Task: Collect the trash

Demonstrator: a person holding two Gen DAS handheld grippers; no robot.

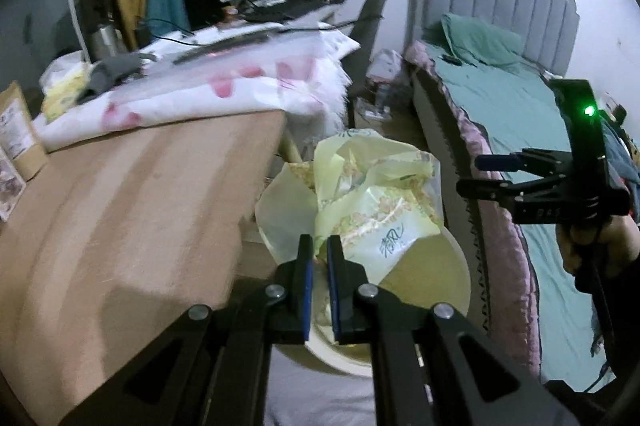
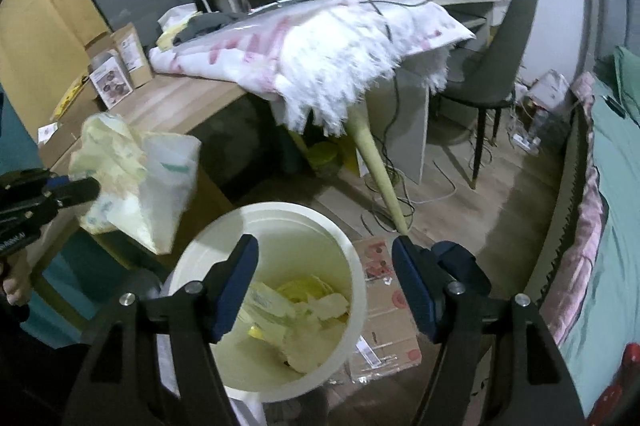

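Note:
My left gripper (image 1: 319, 246) is shut on a crumpled pale yellow plastic wrapper (image 1: 368, 193) and holds it in the air above the white round trash bin (image 1: 436, 266). The same wrapper (image 2: 132, 177) hangs from the left gripper (image 2: 90, 187) at the left of the right wrist view, above and left of the bin's rim (image 2: 352, 254). The bin holds several pale yellow scraps (image 2: 300, 310). My right gripper (image 2: 325, 254) is open and empty, right over the bin's mouth. It also shows in the left wrist view (image 1: 472, 173), to the right of the wrapper.
A wooden table (image 1: 132, 209) stands left of the bin, with a pink-patterned white cloth (image 2: 340, 37) and brown boxes (image 2: 120, 65) on it. A bed (image 1: 516, 129) lies to the right. Flattened cardboard (image 2: 384, 290), cables and a grey chair (image 2: 504, 57) are on the floor beyond the bin.

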